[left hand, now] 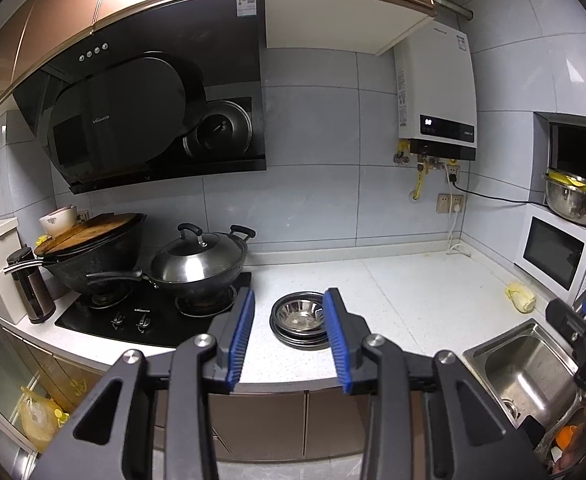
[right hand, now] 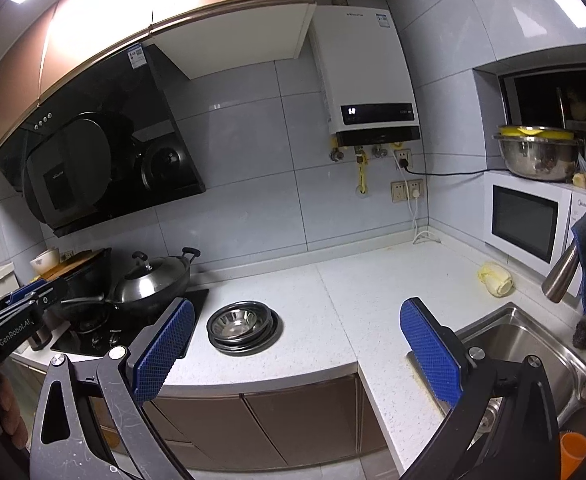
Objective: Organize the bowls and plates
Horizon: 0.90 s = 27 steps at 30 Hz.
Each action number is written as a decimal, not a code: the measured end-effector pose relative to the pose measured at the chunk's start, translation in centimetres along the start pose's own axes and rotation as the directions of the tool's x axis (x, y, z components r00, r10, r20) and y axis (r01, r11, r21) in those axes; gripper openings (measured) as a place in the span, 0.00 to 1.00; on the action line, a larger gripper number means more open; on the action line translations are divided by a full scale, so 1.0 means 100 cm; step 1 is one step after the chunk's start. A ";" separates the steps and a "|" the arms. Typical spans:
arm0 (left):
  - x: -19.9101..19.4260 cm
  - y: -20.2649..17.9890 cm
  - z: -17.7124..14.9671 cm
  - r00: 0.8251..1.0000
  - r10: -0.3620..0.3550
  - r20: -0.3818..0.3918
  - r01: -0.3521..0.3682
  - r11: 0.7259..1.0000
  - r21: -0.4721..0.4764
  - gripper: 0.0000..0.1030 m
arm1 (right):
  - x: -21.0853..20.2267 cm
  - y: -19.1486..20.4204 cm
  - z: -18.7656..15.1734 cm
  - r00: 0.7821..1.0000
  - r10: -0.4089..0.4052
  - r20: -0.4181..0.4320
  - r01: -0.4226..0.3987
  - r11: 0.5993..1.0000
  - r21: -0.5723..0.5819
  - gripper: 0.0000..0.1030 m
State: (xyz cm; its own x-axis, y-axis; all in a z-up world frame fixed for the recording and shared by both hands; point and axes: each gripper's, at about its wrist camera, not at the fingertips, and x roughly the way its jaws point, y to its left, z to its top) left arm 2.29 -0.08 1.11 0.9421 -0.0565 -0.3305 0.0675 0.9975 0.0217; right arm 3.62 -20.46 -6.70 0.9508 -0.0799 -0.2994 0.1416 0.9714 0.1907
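A stack of steel plates with a steel bowl on top (left hand: 299, 318) sits on the white counter beside the stove; it also shows in the right wrist view (right hand: 240, 327). My left gripper (left hand: 289, 300) is open and empty, held in front of the counter with the stack seen between its blue pads. My right gripper (right hand: 297, 312) is open wide and empty, off the counter's front edge, to the right of the stack. The right gripper's body shows at the edge of the left wrist view (left hand: 585, 320), over the sink.
A gas stove (left hand: 149, 312) holds a lidded wok (left hand: 199, 260) and a black wok with a wooden board and white bowls (left hand: 59, 220). A steel sink (right hand: 533, 344) lies at the right. A microwave (right hand: 529, 220) carries a steel basin (right hand: 539, 156). A cabbage piece (right hand: 495, 278) lies on the counter.
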 end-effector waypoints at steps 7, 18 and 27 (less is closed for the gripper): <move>0.006 0.004 -0.003 1.000 0.011 -0.011 -0.011 1.000 -0.004 0.33 | 0.003 0.001 -0.005 1.000 -0.003 -0.019 0.003 1.000 -0.011 0.99; 0.007 0.002 -0.005 0.999 0.021 -0.024 -0.021 1.000 -0.004 0.33 | 0.006 0.001 -0.009 0.999 -0.008 -0.041 0.008 1.000 -0.023 0.99; 0.007 0.002 -0.004 1.000 0.005 -0.030 -0.005 1.000 -0.018 0.33 | 0.010 -0.001 -0.012 0.998 -0.020 -0.060 0.019 1.000 -0.015 0.99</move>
State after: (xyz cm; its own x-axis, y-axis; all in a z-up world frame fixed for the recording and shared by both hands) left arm 2.81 0.08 0.46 0.9320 -0.0506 -0.3589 0.0566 0.9984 0.0064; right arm 4.18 -20.36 -8.14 0.9294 -0.0855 -0.3590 0.1557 0.9728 0.1713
